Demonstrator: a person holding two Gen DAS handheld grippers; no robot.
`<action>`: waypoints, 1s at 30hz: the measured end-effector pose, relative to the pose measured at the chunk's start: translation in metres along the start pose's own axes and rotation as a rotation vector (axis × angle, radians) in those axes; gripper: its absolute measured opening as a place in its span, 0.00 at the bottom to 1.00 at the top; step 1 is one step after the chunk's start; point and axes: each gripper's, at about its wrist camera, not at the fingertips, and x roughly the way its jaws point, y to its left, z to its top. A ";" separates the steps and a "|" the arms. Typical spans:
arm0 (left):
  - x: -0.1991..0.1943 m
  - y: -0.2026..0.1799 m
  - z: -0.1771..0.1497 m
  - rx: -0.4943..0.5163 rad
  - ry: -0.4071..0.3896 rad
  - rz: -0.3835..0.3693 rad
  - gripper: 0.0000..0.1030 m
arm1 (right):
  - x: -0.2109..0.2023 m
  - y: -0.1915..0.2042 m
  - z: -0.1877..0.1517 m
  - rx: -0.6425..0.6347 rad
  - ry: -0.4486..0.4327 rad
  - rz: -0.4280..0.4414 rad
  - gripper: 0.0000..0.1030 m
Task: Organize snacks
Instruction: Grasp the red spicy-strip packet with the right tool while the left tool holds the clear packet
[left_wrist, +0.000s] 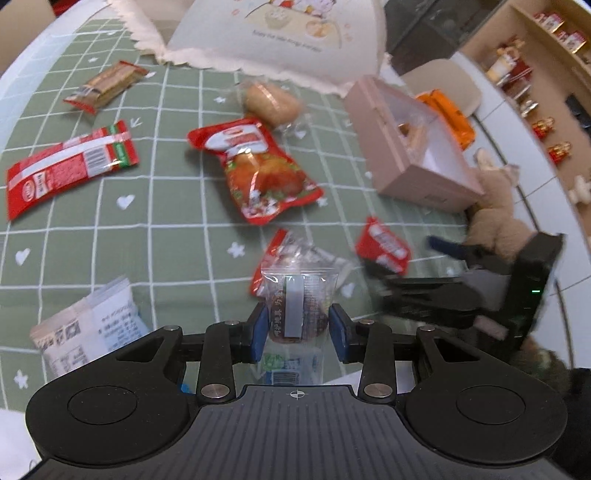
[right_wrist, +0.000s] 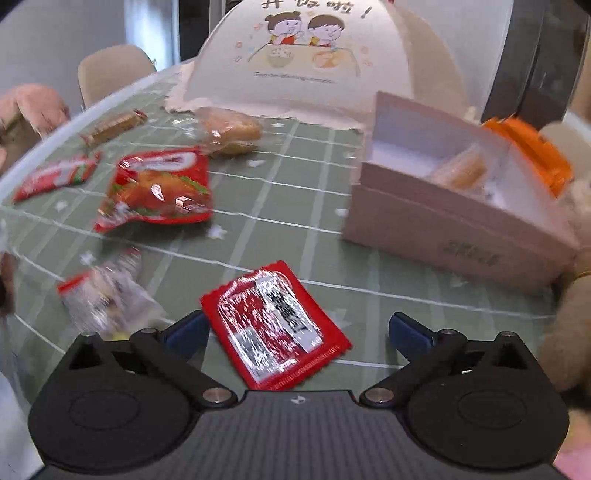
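Most snacks are still loose on the green cloth; only one sits in the pink box (right_wrist: 443, 221), far right. Your left gripper (left_wrist: 297, 326) clamps a clear wrapped snack (left_wrist: 297, 299). Right gripper (right_wrist: 295, 332) is wide open w/ the small red packet (right_wrist: 275, 328) between its fingers, not pinched.

Left tool (left_wrist: 297, 319) clamped on clear snack packet (left_wrist: 298, 300), red chicken pouch (left_wrist: 258, 170) beyond, pink box (left_wrist: 413, 147) right

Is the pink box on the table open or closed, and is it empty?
Open and not empty. The pink box has no lid on top; its white inside shows, and a wrapped golden snack lies in it.
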 end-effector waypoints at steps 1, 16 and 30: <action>0.003 -0.001 -0.001 -0.003 0.005 0.019 0.39 | -0.001 -0.007 -0.002 0.026 0.009 -0.009 1.00; 0.005 -0.010 -0.002 0.035 0.014 0.035 0.39 | -0.005 -0.009 -0.009 0.322 0.093 -0.096 1.00; 0.009 -0.007 -0.002 0.067 0.044 -0.015 0.39 | -0.008 0.019 0.001 0.276 0.059 -0.082 0.60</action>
